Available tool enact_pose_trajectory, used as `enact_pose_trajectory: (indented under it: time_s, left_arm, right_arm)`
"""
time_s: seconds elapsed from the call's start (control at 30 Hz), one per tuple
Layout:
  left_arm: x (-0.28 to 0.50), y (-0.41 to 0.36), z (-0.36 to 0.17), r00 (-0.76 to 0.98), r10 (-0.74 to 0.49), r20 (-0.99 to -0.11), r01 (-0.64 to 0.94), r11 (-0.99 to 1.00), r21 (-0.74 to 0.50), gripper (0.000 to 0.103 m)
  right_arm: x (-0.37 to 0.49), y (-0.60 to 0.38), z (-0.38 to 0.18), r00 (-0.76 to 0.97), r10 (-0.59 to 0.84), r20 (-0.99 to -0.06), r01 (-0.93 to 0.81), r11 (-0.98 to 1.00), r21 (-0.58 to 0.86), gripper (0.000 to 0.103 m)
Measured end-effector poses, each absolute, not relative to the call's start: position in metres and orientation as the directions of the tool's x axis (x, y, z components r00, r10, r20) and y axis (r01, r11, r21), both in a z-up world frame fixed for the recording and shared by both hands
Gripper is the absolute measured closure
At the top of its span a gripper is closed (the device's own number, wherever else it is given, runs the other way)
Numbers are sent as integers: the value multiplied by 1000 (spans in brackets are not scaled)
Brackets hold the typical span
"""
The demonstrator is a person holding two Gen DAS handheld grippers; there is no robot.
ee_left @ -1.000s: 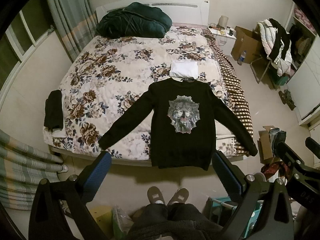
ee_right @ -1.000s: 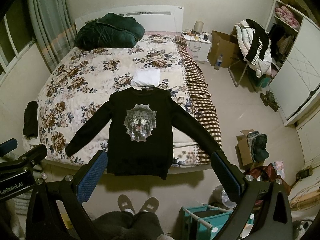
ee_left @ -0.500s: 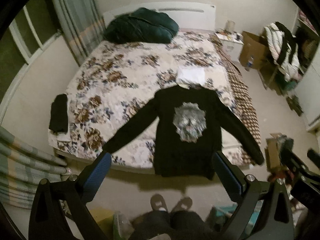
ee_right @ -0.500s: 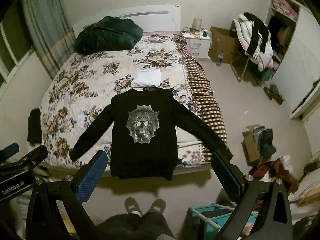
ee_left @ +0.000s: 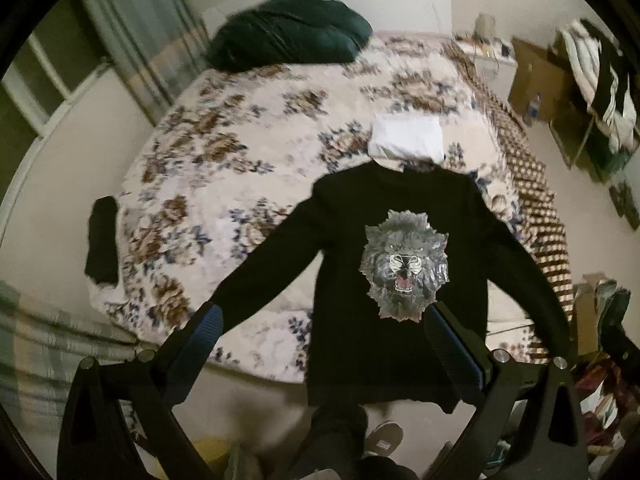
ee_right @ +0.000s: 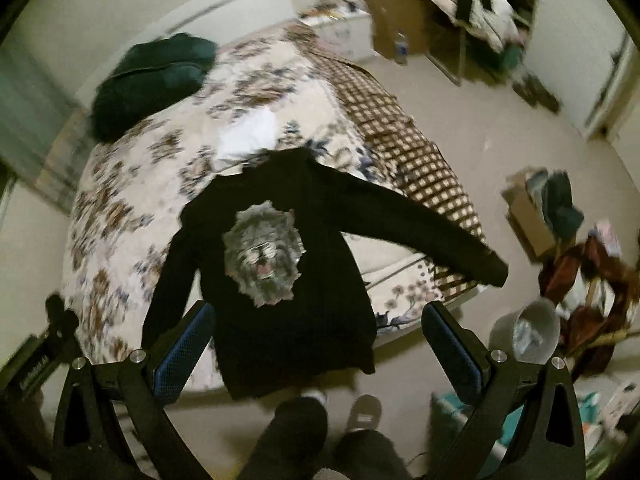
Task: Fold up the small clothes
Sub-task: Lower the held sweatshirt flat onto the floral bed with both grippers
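Note:
A black sweater (ee_left: 352,264) (ee_right: 304,264) with a grey lion print lies spread face up at the foot of the floral bed (ee_left: 248,152) (ee_right: 120,208), sleeves out to both sides and hem hanging over the edge. Behind its collar sits a folded white garment (ee_left: 408,138) (ee_right: 252,132). My left gripper (ee_left: 324,340) hovers open above the hem and left sleeve, holding nothing. My right gripper (ee_right: 318,340) is open too, above the hem, tilted toward the right sleeve.
A dark green duvet (ee_left: 288,36) is piled at the headboard. A black folded item (ee_left: 102,240) lies at the bed's left edge. The person's legs and slippers (ee_right: 362,410) stand at the bed's foot. Boxes, a grey bucket (ee_right: 526,330) and clothes clutter the floor on the right.
Both grippers have moved forward and down toward the sweater, which now looks larger. The right view has swung and tilted toward the right. Both stay open.

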State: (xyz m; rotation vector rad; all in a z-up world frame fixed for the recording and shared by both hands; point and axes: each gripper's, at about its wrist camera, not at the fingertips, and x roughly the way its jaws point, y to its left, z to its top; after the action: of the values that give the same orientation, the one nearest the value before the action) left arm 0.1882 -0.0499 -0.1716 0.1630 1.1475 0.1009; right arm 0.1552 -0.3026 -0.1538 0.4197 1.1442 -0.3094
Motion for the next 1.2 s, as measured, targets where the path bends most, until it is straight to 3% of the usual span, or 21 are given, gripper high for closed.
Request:
enact_pose_trajectory:
  time_s: [0.3, 0.53, 0.73, 0.93, 1.03, 1.2]
  left_arm:
    - [289, -103, -314, 291, 143, -946, 174, 964, 199, 0]
    - [317, -151, -422, 228, 166, -959, 261, 939, 225, 0]
    - [323, -199, -498, 190, 191, -963, 298, 923, 242, 0]
    - [323, -230, -541, 165, 208, -964, 280, 928, 248, 0]
    - [326, -234, -547, 176, 211, -961, 252, 935, 252, 0]
    - [327, -233, -552, 180, 189, -965, 223, 948, 228, 0]
  right_arm:
    - [246, -395, -333, 326, -46, -944, 746, 625, 227, 0]
    - [189, -507, -491, 381, -40, -924, 913, 173, 369, 0]
    - [100, -581, -594, 414, -144, -899, 891, -136, 433, 0]
    - [70, -619, -663, 519, -186, -834, 812, -197, 549, 3]
    - [66, -632, -680, 547, -210, -810, 787, -200, 583, 11]
    - [57, -659, -699, 613, -215, -760, 725, -230, 650, 12]
